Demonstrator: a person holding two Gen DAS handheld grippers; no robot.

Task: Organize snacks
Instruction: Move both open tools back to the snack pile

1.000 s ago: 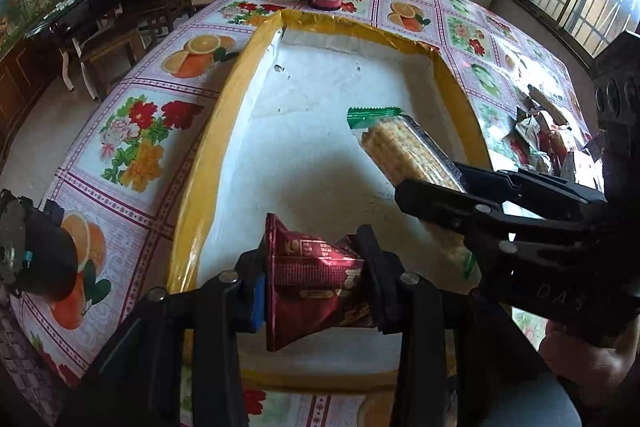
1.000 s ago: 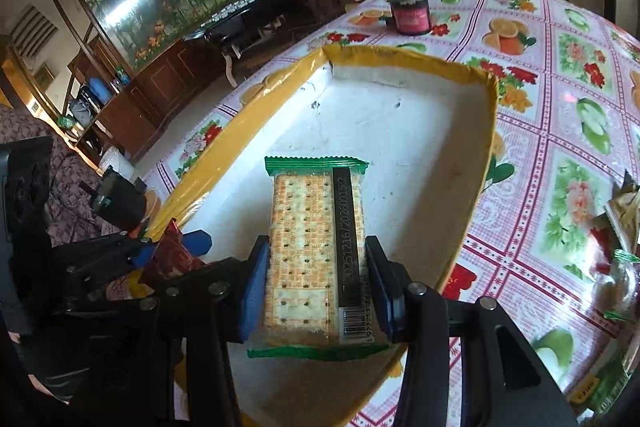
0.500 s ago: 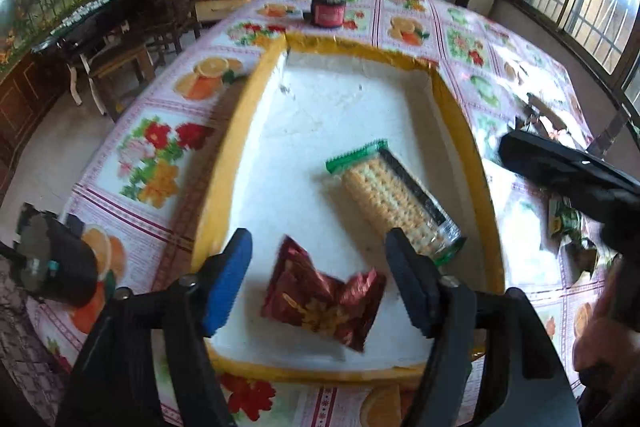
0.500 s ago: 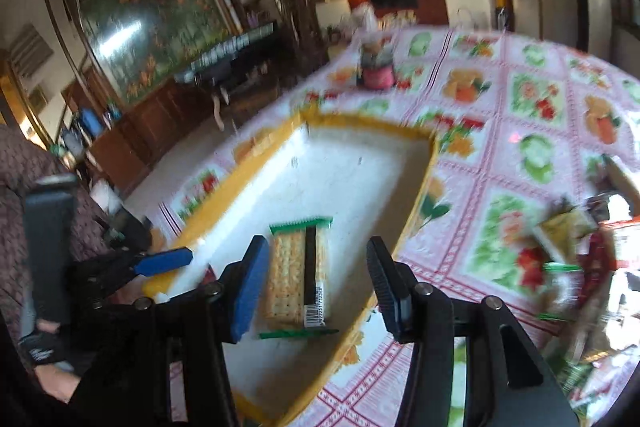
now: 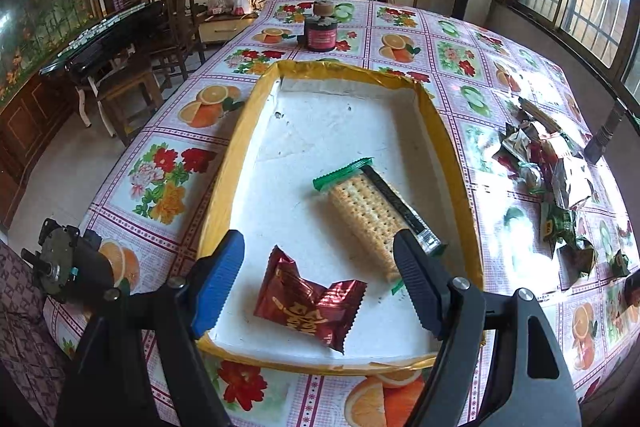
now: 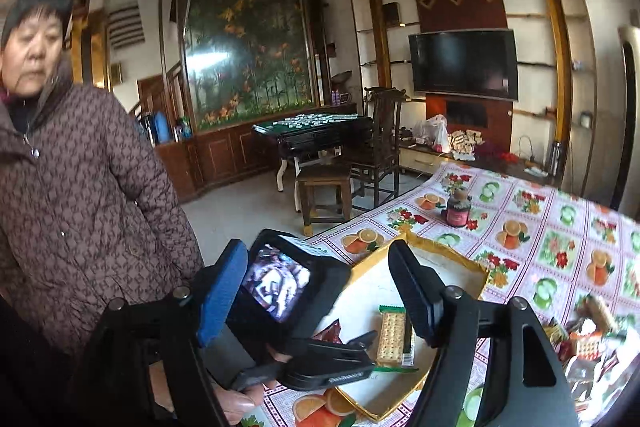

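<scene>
A yellow-rimmed white tray (image 5: 236,163) lies on the flowered tablecloth. In it are a red foil candy packet (image 5: 308,301) near the front and a clear cracker pack with green ends (image 5: 372,215) beside it. My left gripper (image 5: 320,279) is open and empty, raised just above the tray's front edge over the candy. My right gripper (image 6: 316,291) is open and empty, lifted high and back from the tray (image 6: 476,271); it sees the cracker pack (image 6: 392,337) and the left gripper's body (image 6: 288,287) below it.
A pile of loose snack packets (image 5: 556,175) lies on the table right of the tray, also in the right wrist view (image 6: 588,339). A dark jar (image 5: 320,31) stands beyond the tray's far end. A person in a brown jacket (image 6: 76,187) stands at the left.
Both grippers opened and let go: the candy and the cracker pack now lie in the tray. Both grippers pulled back; the right one rose and swung left, away from the tray.
</scene>
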